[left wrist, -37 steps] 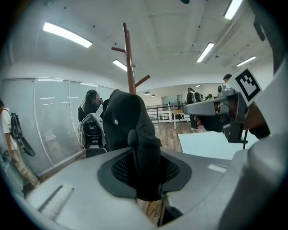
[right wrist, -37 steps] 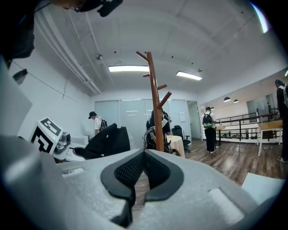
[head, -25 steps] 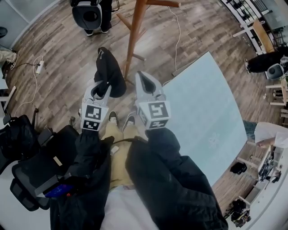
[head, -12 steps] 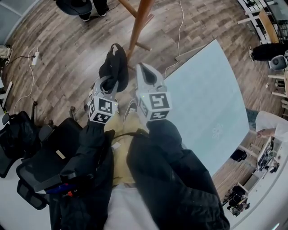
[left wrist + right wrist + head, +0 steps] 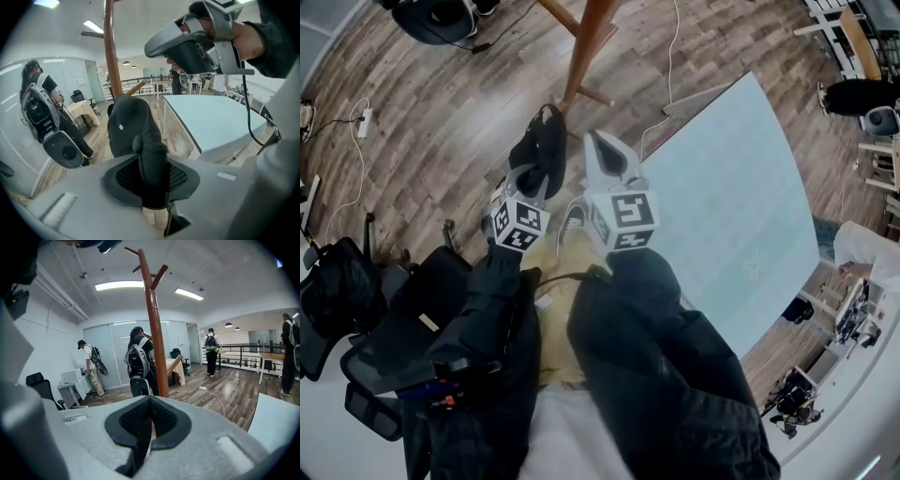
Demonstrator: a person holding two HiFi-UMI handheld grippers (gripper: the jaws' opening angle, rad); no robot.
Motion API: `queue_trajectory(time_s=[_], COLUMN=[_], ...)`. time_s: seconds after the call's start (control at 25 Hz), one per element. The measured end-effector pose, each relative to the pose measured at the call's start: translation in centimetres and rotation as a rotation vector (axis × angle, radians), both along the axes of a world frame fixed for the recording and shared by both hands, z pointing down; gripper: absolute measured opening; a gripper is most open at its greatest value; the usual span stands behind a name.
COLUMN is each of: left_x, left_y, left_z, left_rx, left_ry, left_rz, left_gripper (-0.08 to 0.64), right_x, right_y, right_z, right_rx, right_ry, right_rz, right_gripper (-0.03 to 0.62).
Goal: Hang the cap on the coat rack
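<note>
A black cap hangs from my left gripper, whose jaws are shut on a fold of it. In the left gripper view the cap fills the gap between the pads and droops forward. The wooden coat rack stands ahead, and its pole rises just behind the cap. Its foot is on the floor beyond both grippers. My right gripper is beside the left one, its pads pressed together with nothing between them.
A pale blue table lies to the right. Black office chairs stand at the left. A cable with a power strip runs over the wooden floor. People with backpacks stand behind the rack.
The left gripper has come down with the cap and drawn closer to the right gripper. The right gripper has dropped a little. The rack's foot now sits higher in the head view.
</note>
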State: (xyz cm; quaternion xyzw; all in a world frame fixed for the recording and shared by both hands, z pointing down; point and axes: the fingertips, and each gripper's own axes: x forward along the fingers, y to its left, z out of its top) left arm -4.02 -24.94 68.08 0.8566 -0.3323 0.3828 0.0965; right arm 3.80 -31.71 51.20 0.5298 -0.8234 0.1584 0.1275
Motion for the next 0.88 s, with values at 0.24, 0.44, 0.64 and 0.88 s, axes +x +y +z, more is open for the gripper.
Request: queue_trajectory(time_s=[0.24, 0.44, 0.64, 0.88], left_x=[0.4, 0.6, 1.4, 2.1], left_y=[-0.1, 0.0, -0.7, -1.3], left_z=[3.5, 6.3, 8.2, 10.0], left_rx=[-0.067, -0.118, -0.154, -0.234], left_ry=[-0.02, -0.041, -0.03, -0.021], left_rz=[0.009, 0.015, 0.013, 0.003], left_gripper=[0.094, 0.095, 0.11, 0.299], right_x=[0.2, 0.6, 1.3, 1.5], right_y=[-0.8, -0.9, -1.4, -1.6], right_z=[1.1, 1.7, 2.3, 2.6], right_rx=[-0.02, -0.037, -0.056, -0.066], right_ry=[0.008, 0.017, 0.033, 0.041], right_rz=[0.0, 0.001, 0.008, 0.007], right_gripper=[-0.006, -0.005, -0.006, -0.006])
